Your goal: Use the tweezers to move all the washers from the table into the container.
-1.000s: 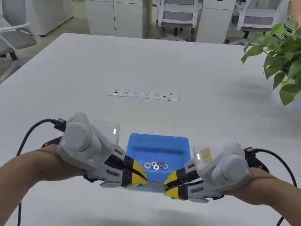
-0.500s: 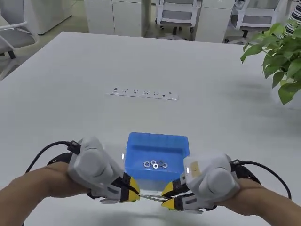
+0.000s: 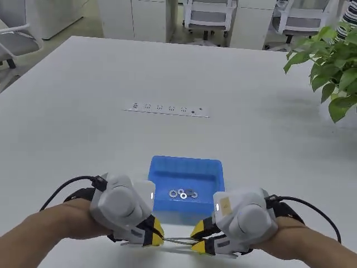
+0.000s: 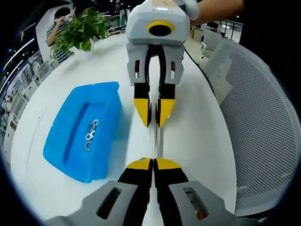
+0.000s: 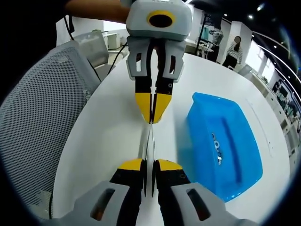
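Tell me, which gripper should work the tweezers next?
Probably right: the right gripper straddles the tweezers where the arms spread, ready to squeeze; the left gripper only pinches the narrow end.

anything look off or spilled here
Nothing is spilled or damaged. The one odd thing: the tweezers are pinched at both ends, the left gripper on one end and the right gripper on the other, on the person's side of the blue container. The washers lie together inside it.

Right hand-held gripper (image 5: pixel 149 163) closed on tweezers (image 5: pixel 149 141); left hand-held gripper (image 5: pixel 152 116) pinches their far end. Washers (image 5: pixel 217 143) lie inside blue container (image 5: pixel 246 165).
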Available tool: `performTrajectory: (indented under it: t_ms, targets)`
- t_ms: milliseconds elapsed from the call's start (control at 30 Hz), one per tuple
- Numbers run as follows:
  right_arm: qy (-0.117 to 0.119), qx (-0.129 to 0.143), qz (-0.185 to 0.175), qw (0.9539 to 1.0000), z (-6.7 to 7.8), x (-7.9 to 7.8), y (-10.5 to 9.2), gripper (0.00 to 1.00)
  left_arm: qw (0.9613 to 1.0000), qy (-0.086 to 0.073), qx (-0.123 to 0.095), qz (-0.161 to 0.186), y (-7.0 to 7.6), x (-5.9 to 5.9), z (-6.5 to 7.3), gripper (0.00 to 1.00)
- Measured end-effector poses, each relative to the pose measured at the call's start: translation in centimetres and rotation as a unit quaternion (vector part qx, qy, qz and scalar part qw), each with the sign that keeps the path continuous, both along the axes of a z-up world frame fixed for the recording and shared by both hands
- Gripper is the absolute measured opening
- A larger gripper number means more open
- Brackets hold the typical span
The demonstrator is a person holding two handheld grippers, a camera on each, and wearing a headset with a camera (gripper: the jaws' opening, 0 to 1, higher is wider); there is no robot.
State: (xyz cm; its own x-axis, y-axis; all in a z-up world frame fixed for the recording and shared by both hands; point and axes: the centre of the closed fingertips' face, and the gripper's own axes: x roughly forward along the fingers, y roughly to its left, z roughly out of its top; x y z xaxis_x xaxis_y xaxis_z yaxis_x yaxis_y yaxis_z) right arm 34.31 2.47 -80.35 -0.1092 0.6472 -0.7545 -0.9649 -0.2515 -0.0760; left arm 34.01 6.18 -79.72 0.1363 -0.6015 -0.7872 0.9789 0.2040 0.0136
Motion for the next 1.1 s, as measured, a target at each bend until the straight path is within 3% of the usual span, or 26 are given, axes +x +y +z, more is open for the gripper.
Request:
performTrajectory:
  t_ms: [433, 1100]
  targets:
    - [0.004, -0.009, -0.001, 1.0000, -0.4, -0.5, -0.6, 0.11, 0.9998, 0.015, 0.015, 0.001, 0.6, -1.0, -1.2, 0.05]
    - [-0.001, -0.014, -0.003, 0.9999, -0.5, -0.2, -1.1, 0.13, 0.9996, 0.024, 0.014, 0.008, 0.4, -1.0, -1.2, 0.07]
